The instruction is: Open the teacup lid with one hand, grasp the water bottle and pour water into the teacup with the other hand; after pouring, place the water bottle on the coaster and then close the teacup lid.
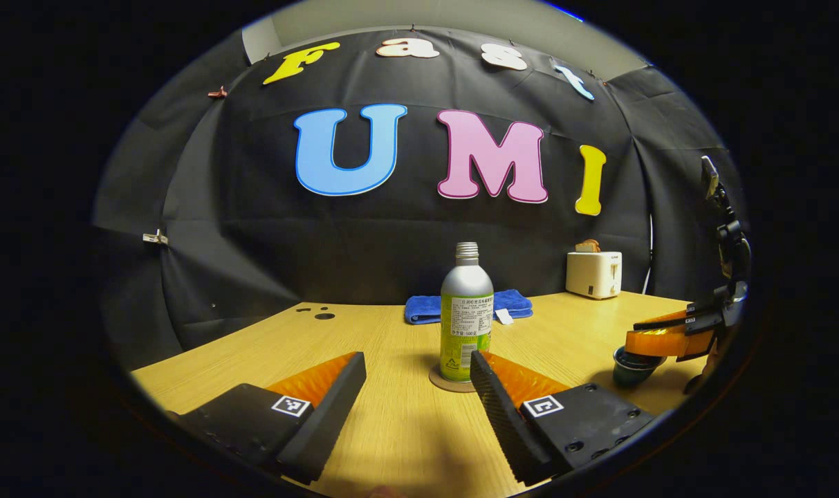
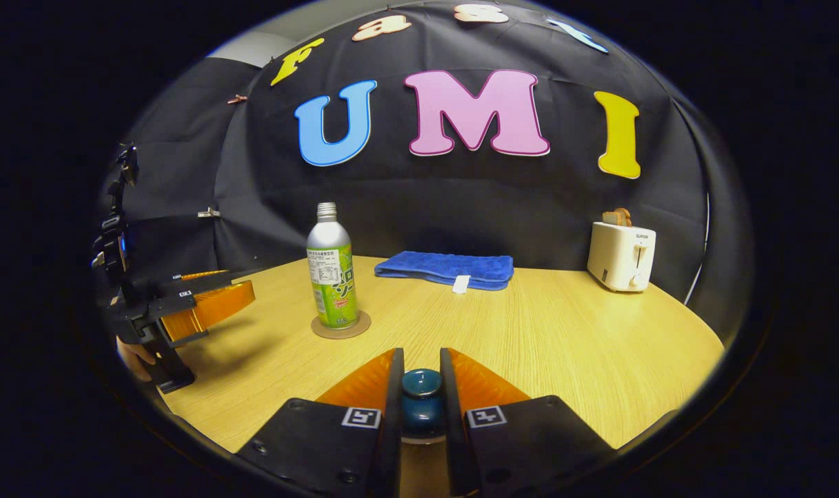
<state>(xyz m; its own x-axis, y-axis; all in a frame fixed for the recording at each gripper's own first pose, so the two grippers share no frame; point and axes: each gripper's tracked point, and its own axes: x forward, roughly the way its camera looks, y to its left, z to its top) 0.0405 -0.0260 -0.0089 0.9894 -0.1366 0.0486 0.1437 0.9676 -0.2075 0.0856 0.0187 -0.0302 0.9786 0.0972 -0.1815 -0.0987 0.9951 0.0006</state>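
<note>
So the water bottle [image 1: 466,315] is standing upright on the coaster [image 1: 451,382] mid-table, and the left gripper [image 1: 418,371] sits just short of it with its jaws spread wide, nothing between them. Over at the table's [image 2: 564,332] near edge the right gripper [image 2: 420,373] has its jaws narrowed onto the knob of the teacup lid [image 2: 421,393], pressing both sides. Lots of bare wood between bottle and cup; the blue towel [image 2: 447,268] and toaster [image 2: 621,256] are way back by the wall.

Right claw [image 2: 421,387] is pinched on the teal lid knob [image 2: 421,393] up close. Water bottle [image 2: 333,277] sits on its coaster [image 2: 341,326] far left, blue towel [image 2: 445,268] and toaster [image 2: 621,256] behind on the tabletop [image 2: 564,332].
</note>
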